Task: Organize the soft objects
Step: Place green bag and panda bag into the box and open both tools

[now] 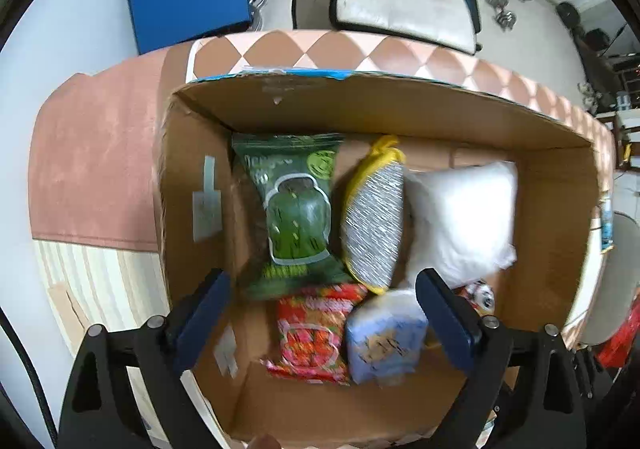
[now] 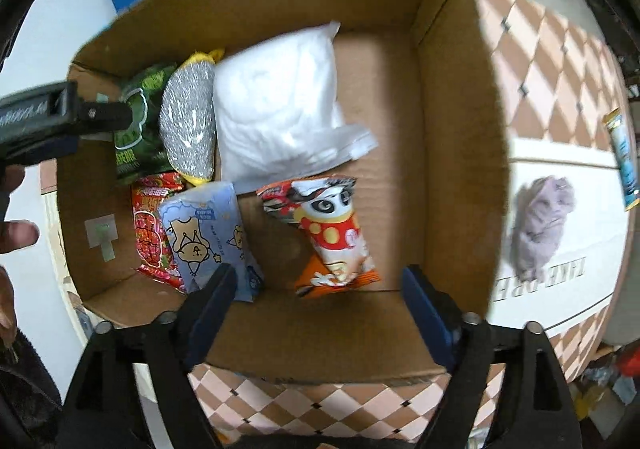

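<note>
Both grippers hang over the cardboard box (image 2: pixel 452 153), fingers spread wide and holding nothing. Under the right gripper (image 2: pixel 316 309) the panda snack packet (image 2: pixel 332 229) lies flat on the box floor, its long axis running toward the near wall, between the fingers' line. The left gripper (image 1: pixel 324 313) hovers above the blue packet (image 1: pixel 384 337) and red packet (image 1: pixel 312 333); the white pillow (image 2: pixel 276 105) lies toward the far wall.

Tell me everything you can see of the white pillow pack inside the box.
The white pillow pack is a plump, soft bag of clear plastic stuffed with white filling, its loose open end crumpled flat. It lies on the floor of the cardboard box, roughly mid-box toward the far wall. The silver scrubber with yellow trim presses against one side; the panda snack bag lies just below it. Neither gripper touches it.
</note>
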`<state>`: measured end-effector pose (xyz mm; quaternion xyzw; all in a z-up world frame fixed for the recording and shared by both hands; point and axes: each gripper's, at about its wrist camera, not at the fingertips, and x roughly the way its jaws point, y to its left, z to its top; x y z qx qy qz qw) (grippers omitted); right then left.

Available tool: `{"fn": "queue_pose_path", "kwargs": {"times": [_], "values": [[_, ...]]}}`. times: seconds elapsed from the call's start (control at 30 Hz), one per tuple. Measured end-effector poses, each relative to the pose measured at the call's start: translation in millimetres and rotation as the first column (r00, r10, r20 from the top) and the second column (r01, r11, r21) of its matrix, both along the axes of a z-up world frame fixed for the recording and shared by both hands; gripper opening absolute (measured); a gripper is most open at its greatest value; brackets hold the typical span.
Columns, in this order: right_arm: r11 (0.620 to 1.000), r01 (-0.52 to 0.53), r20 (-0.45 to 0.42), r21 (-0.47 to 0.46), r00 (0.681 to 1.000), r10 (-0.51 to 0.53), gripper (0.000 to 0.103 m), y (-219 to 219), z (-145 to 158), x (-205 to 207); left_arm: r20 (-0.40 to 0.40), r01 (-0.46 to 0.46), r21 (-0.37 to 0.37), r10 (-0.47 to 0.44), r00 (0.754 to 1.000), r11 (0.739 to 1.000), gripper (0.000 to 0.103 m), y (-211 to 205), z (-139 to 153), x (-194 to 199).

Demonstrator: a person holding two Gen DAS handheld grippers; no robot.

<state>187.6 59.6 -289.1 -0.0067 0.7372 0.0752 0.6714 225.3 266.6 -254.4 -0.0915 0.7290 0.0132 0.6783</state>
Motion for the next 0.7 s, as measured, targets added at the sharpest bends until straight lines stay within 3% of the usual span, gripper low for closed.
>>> {"fn": "queue_pose_path", "kwargs": {"times": [0.1, 0.3, 0.43, 0.7], "values": [[1.000, -0.005, 0.045, 0.002, 0.999, 0.005, 0.103, -8, 18, -3, 0.052, -0.017, -0.029, 0.019, 0.998, 0.999, 0.095, -5, 22, -18], [1.000, -0.016, 0.136, -0.022, 0.990, 0.019, 0.103, -22, 51, -15, 0.148, -0.048, -0.011, 0.049, 0.988, 0.999, 0.095, -18, 53, -71], [1.000, -0.022, 0.187, -0.011, 0.982, 0.024, 0.103, -28, 70, -33, 0.219, -0.063, 0.050, 0.050, 0.974, 0.997, 0.095, -29, 71, -101], [0.998, -0.046, 0.290, 0.030, 0.956, 0.035, 0.103, -39, 117, -69, 0.295, -0.080, 0.090, 0.050, 0.954, 0.993, 0.095, -45, 103, -135]]}}
